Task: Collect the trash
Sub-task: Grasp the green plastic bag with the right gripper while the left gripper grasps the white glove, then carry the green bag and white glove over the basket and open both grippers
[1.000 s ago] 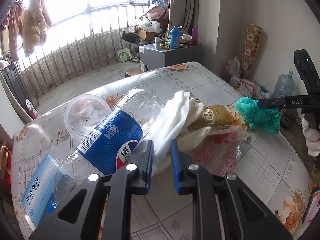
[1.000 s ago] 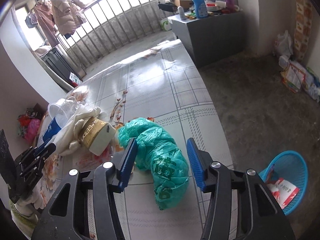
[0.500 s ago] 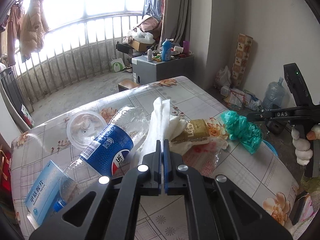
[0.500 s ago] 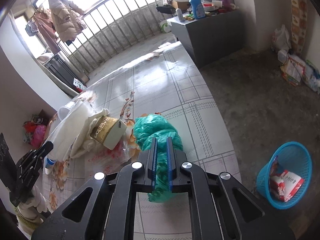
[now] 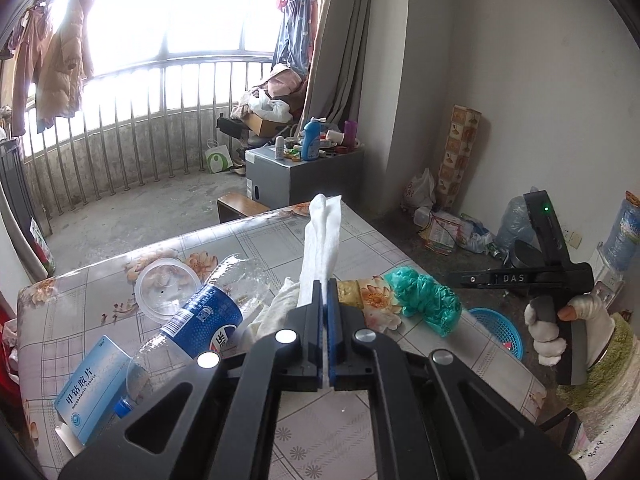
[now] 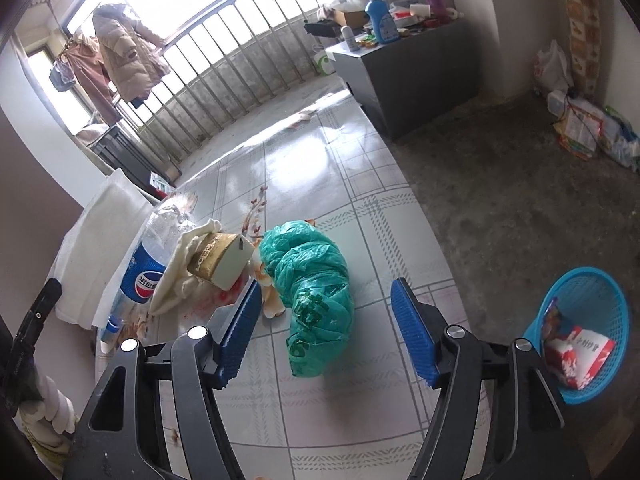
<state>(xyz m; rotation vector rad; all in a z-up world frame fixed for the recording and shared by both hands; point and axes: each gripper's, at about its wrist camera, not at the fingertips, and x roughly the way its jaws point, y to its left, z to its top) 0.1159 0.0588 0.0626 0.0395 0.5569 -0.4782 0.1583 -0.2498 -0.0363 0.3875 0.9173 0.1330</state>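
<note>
My left gripper (image 5: 325, 292) is shut on a white paper towel (image 5: 321, 240) and holds it lifted above the table; the towel also shows in the right wrist view (image 6: 100, 236). My right gripper (image 6: 326, 312) is open, its fingers either side of a crumpled green plastic bag (image 6: 314, 280) lying on the table, which the left wrist view also shows (image 5: 424, 298). A crushed Pepsi bottle (image 5: 204, 320), a clear plastic lid (image 5: 168, 288), a blue medicine box (image 5: 94, 388) and a gold-and-white carton (image 6: 220, 260) lie on the table.
A blue trash basket (image 6: 588, 320) with a red-and-white wrapper stands on the floor right of the table (image 6: 304, 168). A grey cabinet (image 6: 408, 76) with bottles stands beyond. Bags and papers (image 6: 592, 132) lie by the wall.
My left gripper shut on the paper towel and lifted it upright. My right gripper shut on the green bag half a second ago, then opened; the bag lies on the table.
</note>
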